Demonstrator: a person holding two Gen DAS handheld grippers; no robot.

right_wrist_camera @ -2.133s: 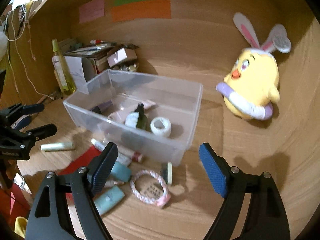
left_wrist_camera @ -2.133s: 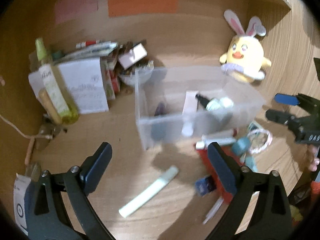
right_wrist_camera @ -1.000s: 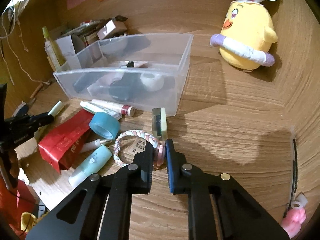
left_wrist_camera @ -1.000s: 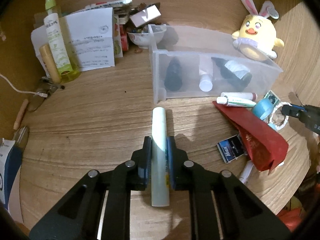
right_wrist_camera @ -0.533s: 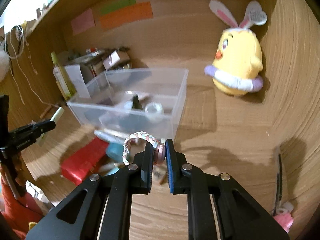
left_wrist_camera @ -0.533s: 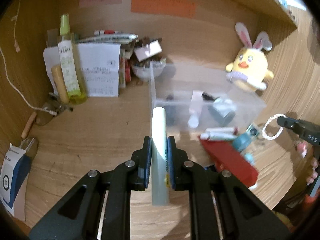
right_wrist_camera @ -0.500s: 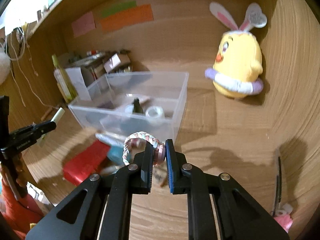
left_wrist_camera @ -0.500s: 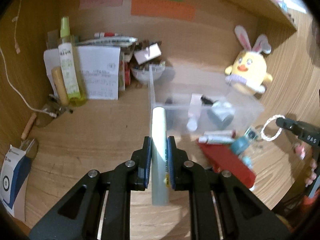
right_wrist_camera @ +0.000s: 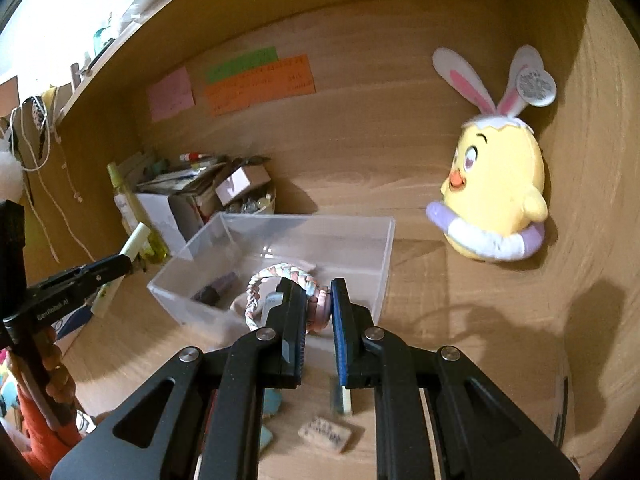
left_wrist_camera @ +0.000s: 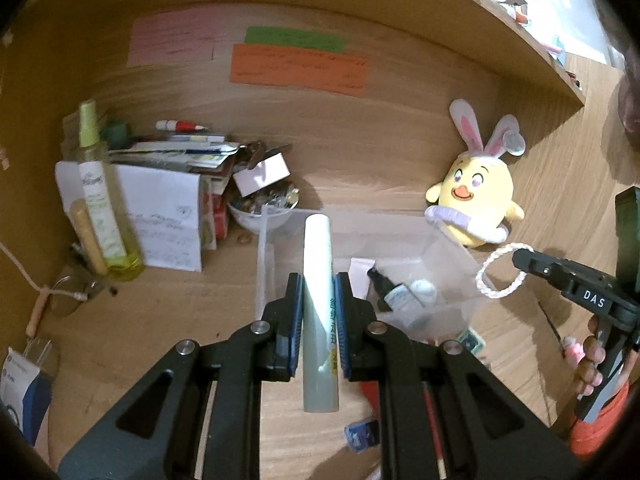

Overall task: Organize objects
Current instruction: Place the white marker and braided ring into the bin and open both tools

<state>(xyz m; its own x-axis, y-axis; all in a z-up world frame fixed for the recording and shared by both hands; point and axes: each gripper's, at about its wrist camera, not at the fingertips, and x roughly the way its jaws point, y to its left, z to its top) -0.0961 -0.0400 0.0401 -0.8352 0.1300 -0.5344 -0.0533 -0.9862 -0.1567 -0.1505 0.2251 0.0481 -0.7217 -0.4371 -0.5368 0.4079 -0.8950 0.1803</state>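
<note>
My left gripper [left_wrist_camera: 317,292] is shut on a pale green tube [left_wrist_camera: 319,280] and holds it in the air over the left end of the clear plastic bin [left_wrist_camera: 448,248]. My right gripper [right_wrist_camera: 318,300] is shut on a braided pink-and-white bracelet [right_wrist_camera: 276,276], held in the air in front of the bin [right_wrist_camera: 384,248]. The bracelet [left_wrist_camera: 500,276] and right gripper [left_wrist_camera: 520,260] also show at the right in the left wrist view. The left gripper [right_wrist_camera: 124,262] with the tube [right_wrist_camera: 134,242] shows at the left in the right wrist view. The bin holds a dark dropper bottle [left_wrist_camera: 394,294] and other small items.
A yellow bunny-eared plush [right_wrist_camera: 496,204] sits right of the bin. A green spray bottle [left_wrist_camera: 100,200], white boxes [left_wrist_camera: 168,220] and a bowl of clutter [left_wrist_camera: 264,208] stand at the back left. Small items [right_wrist_camera: 326,434] lie on the desk in front of the bin. Coloured notes [left_wrist_camera: 298,64] hang on the back wall.
Both grippers closed on their objects on the desk, lifted them, and have moved up and toward the bin.
</note>
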